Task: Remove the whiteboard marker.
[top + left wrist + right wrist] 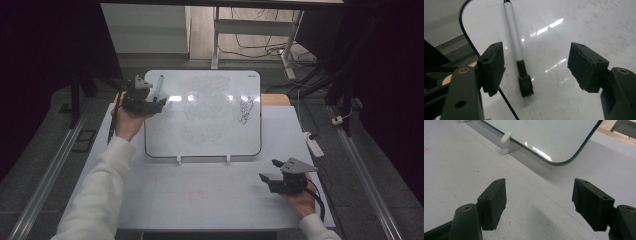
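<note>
The left gripper straddles the marker at the whiteboard's far left, fingers apart; pickup remains. The right gripper waits near, fingers apart.

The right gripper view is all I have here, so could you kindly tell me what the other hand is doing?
Observer: The left gripper hangs over the whiteboard's far left corner, jaws open above a marker lying on the board, pads clear of it.
Operator: Thank you. Is there anything written on the board?
Observer: Yes, a dark scribble sits near its right edge in the high view.
Operator: And where is my gripper relative to the board?
Observer: The right gripper rests on the table, jaws open and empty, just off the board's near right corner.
</note>
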The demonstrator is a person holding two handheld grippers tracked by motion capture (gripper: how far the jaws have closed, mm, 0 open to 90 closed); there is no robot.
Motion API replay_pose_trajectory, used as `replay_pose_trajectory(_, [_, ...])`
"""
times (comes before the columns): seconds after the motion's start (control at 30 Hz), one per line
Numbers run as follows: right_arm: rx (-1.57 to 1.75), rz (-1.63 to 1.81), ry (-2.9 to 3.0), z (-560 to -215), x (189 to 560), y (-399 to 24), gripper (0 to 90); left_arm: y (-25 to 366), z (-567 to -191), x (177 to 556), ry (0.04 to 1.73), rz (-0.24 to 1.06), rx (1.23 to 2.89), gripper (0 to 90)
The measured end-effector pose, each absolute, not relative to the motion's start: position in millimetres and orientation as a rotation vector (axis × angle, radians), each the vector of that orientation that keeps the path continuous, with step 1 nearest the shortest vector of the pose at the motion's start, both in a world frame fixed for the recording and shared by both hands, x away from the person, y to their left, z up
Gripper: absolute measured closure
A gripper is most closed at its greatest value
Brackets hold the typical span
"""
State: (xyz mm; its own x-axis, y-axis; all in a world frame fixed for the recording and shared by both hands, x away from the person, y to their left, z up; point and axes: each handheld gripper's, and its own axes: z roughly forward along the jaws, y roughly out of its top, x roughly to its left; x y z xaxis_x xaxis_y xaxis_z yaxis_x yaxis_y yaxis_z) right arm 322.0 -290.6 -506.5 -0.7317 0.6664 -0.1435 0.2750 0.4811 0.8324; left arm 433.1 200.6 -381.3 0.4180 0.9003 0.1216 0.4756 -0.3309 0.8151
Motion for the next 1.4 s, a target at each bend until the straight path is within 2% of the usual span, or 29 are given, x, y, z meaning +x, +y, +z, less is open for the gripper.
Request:
replay_pose_trajectory(0.6, [0.774, 1.127, 2.289, -509.1, 322.3, -289.5, 27.6, 198.9, -380.0, 476.4, 1.212, 0.828, 1.934, 50.2])
replay_pose_trajectory(0.9, [0.779, 1.116, 2.286, -509.8, 322.5, -290.5, 27.7, 193.0, -382.0, 481.1, 1.197, 0.859, 1.949, 64.5])
replay_pose_trajectory(1.0, [0.778, 1.114, 2.282, -509.4, 322.1, -290.4, 27.9, 190.6, -382.9, 480.7, 1.19, 0.879, 1.964, 74.2])
replay_pose_trajectory(1.1, [0.775, 1.11, 2.281, -509.3, 322.0, -290.5, 27.9, 188.9, -383.7, 480.6, 1.185, 0.886, 1.97, 78.7])
replay_pose_trajectory(1.4, [0.788, 1.105, 2.273, -509.2, 321.9, -291.1, 28.1, 183.6, -385.2, 479.6, 1.149, 0.881, 1.992, 81.7])
